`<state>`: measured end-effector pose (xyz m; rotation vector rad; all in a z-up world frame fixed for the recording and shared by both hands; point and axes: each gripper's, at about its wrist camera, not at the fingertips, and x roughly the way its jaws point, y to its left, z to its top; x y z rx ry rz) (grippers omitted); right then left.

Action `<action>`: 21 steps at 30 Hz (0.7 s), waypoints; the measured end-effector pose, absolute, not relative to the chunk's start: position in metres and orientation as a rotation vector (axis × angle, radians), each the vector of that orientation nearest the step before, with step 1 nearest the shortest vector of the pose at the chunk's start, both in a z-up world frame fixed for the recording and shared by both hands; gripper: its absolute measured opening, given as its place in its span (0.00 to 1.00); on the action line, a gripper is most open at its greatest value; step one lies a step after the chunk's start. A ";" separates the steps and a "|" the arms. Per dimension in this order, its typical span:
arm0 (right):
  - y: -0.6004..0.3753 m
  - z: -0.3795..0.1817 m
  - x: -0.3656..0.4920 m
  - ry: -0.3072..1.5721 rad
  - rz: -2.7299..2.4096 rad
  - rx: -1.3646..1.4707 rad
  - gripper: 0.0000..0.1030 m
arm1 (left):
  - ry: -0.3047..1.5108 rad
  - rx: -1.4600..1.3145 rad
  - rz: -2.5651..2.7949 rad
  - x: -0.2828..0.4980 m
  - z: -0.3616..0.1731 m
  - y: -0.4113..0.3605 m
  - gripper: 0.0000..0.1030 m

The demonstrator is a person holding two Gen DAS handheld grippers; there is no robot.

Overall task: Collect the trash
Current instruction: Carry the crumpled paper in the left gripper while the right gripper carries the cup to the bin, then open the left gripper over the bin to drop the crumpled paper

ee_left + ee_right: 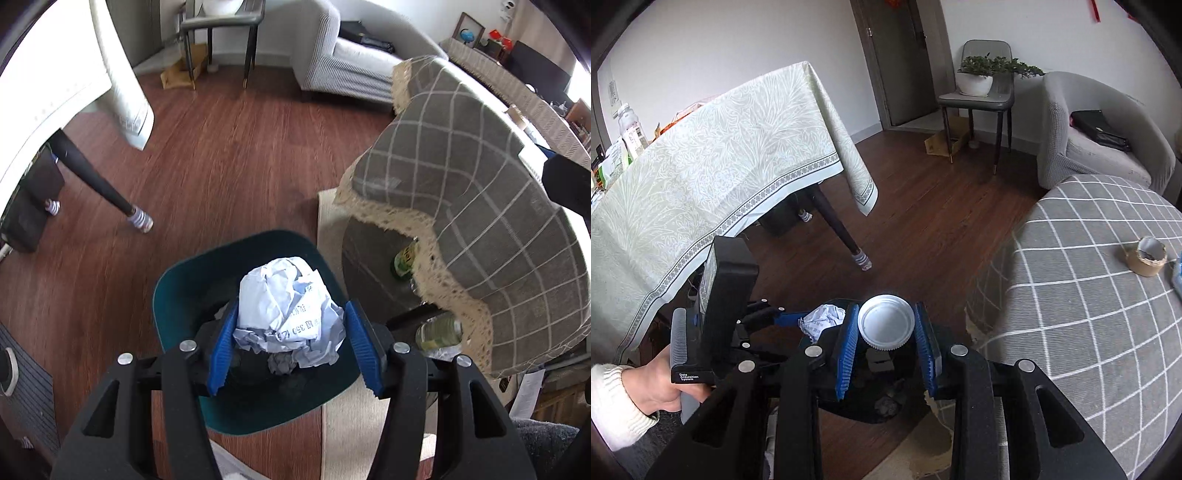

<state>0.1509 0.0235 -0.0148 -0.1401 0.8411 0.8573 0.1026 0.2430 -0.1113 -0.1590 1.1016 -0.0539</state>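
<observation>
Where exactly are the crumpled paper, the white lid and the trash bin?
crumpled paper (288, 310): left wrist view, middle of the wad.
white lid (885, 322): right wrist view, centre of its flat face.
trash bin (173, 291): left wrist view, teal inner wall, left side.

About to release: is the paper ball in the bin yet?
Not yet: the paper ball sits clamped between the left gripper fingers above the bin.

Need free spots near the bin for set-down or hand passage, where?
Bare wood floor between the draped dining table and the checked-cloth table. That cloth is bare left of the tape roll. Crowded: over the bin, where the left gripper grips paper and the right gripper a lid.
</observation>
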 end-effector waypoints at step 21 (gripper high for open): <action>0.092 -0.067 0.168 0.972 0.876 -0.198 0.30 | 1.165 -0.167 -0.013 0.087 -0.128 0.287 0.78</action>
